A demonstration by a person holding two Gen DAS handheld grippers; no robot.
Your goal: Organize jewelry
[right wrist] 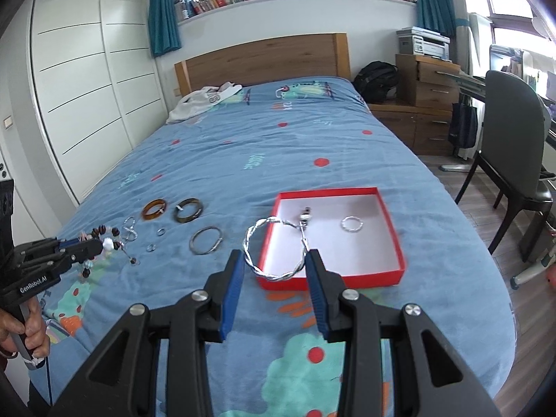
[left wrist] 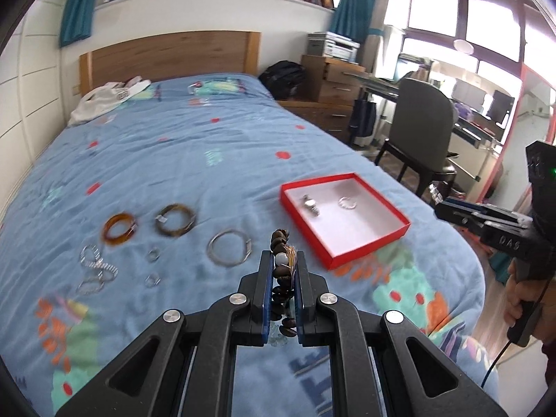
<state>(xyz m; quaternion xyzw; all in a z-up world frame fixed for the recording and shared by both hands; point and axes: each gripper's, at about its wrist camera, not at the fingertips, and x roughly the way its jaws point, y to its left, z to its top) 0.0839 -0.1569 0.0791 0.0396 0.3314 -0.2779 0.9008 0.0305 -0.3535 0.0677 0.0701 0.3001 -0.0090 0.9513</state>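
Note:
A red tray (left wrist: 368,246) (right wrist: 389,208) with a white floor lies on the blue bedspread; inside are a small watch (left wrist: 310,204) and a thin silver ring (right wrist: 351,224). My left gripper (left wrist: 282,260) is shut on a brown beaded bracelet (left wrist: 280,239), held above the bed left of the tray; it also shows in the right wrist view (right wrist: 104,243). My right gripper (right wrist: 274,257) is open. A twisted silver bangle (right wrist: 274,243) hangs between its fingers, over the tray's near left edge; whether it rests on the tray or a finger I cannot tell.
On the bedspread left of the tray lie an amber bangle (left wrist: 119,229), a dark brown bangle (left wrist: 175,220), a plain silver bangle (left wrist: 229,247), small rings (left wrist: 153,253) and silver chains (left wrist: 93,267). A chair (right wrist: 510,146) and desk stand right of the bed.

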